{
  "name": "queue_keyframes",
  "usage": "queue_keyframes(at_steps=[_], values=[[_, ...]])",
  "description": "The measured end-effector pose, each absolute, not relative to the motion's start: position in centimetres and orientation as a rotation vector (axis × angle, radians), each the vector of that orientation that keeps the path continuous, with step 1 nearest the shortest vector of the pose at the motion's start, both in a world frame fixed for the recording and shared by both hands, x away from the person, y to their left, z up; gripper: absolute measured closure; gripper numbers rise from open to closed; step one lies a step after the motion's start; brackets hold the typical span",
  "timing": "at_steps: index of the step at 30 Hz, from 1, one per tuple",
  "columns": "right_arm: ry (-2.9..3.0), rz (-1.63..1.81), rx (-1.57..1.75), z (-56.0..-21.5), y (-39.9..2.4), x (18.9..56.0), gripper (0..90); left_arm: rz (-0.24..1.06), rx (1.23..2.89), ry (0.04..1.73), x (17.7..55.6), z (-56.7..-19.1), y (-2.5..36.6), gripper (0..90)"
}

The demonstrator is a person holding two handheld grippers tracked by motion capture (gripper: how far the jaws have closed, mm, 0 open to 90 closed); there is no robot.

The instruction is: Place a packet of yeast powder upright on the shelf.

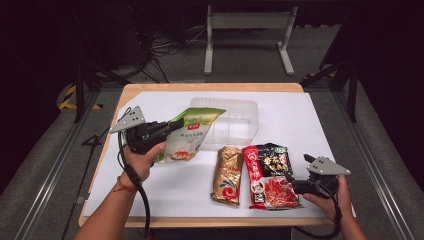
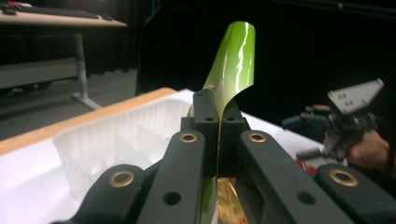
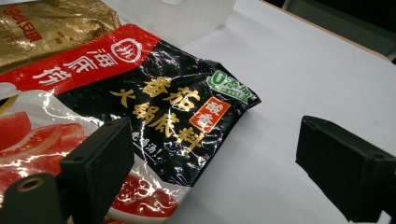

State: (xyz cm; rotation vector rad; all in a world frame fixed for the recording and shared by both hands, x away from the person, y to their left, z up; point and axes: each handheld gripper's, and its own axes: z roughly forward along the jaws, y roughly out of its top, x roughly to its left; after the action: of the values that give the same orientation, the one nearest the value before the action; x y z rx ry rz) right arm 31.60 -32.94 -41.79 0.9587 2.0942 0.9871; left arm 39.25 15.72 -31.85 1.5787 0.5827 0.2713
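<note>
My left gripper (image 1: 172, 128) is shut on the edge of a green and white snack packet (image 1: 191, 134) and holds it off the table, just left of a clear plastic tray (image 1: 235, 120). In the left gripper view the jaws (image 2: 217, 106) pinch the packet's green edge (image 2: 236, 60), which curls upward above them. My right gripper (image 1: 294, 186) stands open low at the right edge of a red and black sauce packet (image 1: 270, 172). In the right gripper view its two jaws (image 3: 219, 161) are wide apart, the left one over the packet (image 3: 154, 102), nothing pressed between them.
A gold packet (image 1: 227, 175) lies left of the red and black one, also at the top left of the right gripper view (image 3: 51, 23). The divided tray (image 2: 116, 144) sits at the back of the white sheet (image 1: 295, 120). The wooden table edge (image 1: 210, 87) runs behind it.
</note>
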Motion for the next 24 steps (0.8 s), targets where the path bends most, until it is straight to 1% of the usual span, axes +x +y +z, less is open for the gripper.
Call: queue_keyframes(at_steps=[8,9,12,18,24], values=[[2.097,0.986,0.958,-41.9,-33.0,31.6,11.8,0.323,1.546,0.627,41.6,-30.3,14.1,90.0],[2.098,0.985,0.959,-41.9,-33.0,31.6,11.9,0.305,1.533,0.630,42.1,-30.1,13.8,90.0],[2.100,0.983,0.957,-41.9,-33.0,31.6,11.8,0.317,1.545,0.639,43.1,-29.7,13.0,90.0],[2.100,0.975,0.950,-41.9,-33.0,31.5,11.8,0.317,1.512,0.679,44.9,-29.6,12.1,90.0],[2.101,0.974,0.948,-41.9,-33.0,31.4,11.7,0.371,1.509,0.722,46.6,-29.8,10.4,90.0]])
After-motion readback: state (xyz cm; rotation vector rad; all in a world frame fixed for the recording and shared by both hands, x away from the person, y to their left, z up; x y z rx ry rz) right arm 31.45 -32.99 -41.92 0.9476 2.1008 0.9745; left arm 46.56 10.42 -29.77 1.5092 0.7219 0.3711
